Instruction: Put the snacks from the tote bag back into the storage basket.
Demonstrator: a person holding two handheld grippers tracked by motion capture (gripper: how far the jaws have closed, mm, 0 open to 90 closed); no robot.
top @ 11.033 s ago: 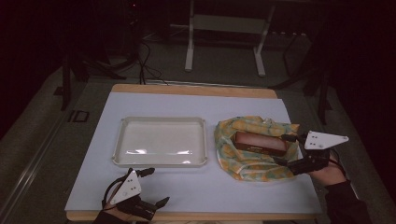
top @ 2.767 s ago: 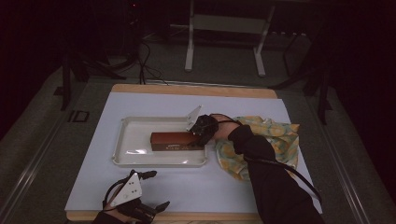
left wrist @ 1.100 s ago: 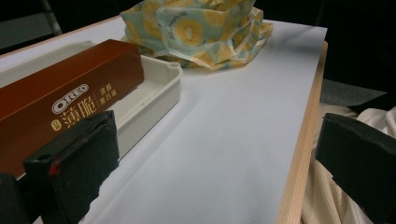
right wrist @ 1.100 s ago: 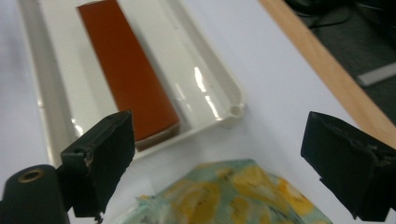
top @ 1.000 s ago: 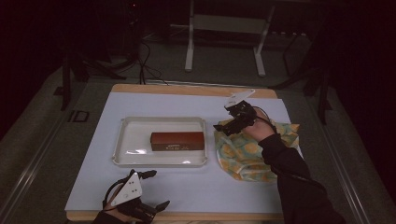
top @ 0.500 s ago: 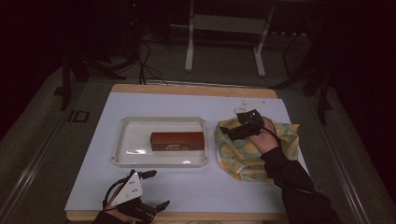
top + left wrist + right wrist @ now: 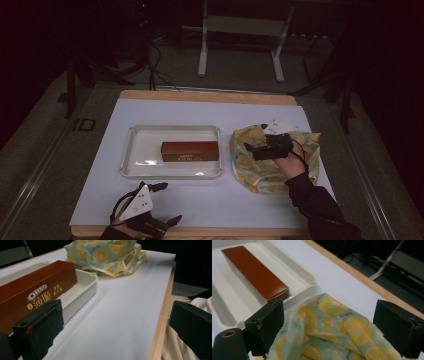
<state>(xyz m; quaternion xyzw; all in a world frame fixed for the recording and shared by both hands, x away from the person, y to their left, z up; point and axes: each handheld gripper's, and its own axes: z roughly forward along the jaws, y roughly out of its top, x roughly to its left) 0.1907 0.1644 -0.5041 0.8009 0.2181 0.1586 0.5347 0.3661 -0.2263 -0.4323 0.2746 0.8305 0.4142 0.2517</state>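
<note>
High view: we see the Oreo box (image 7: 190, 150) lying flat in the white tray (image 7: 131, 160), mid table (image 7: 210, 200). The right gripper (image 7: 252, 150) hangs over the lemon-print cloth (image 7: 260, 175), just right of the tray; the jaws hold nothing that we can make out. The left gripper (image 7: 167, 202) rests at the near table edge, well apart from tray and cloth, jaws spread and empty.

Left gripper view: jaws wide, nothing between them. The Oreo box (image 7: 37, 292) sits in the tray (image 7: 85, 287), with the cloth (image 7: 107, 257) bunched beyond it.

Right gripper view: jaws wide open, poised right above the crumpled cloth (image 7: 332, 330); the box (image 7: 254, 272) and tray (image 7: 304, 277) lie past them.

We judge the box step done and the cloth as the step in hand. The next move calls for lowering onto a raised fold and closing firmly. Thin, slack fabric may slip, so we would pinch a thick ridge, then lift slowly.
</note>
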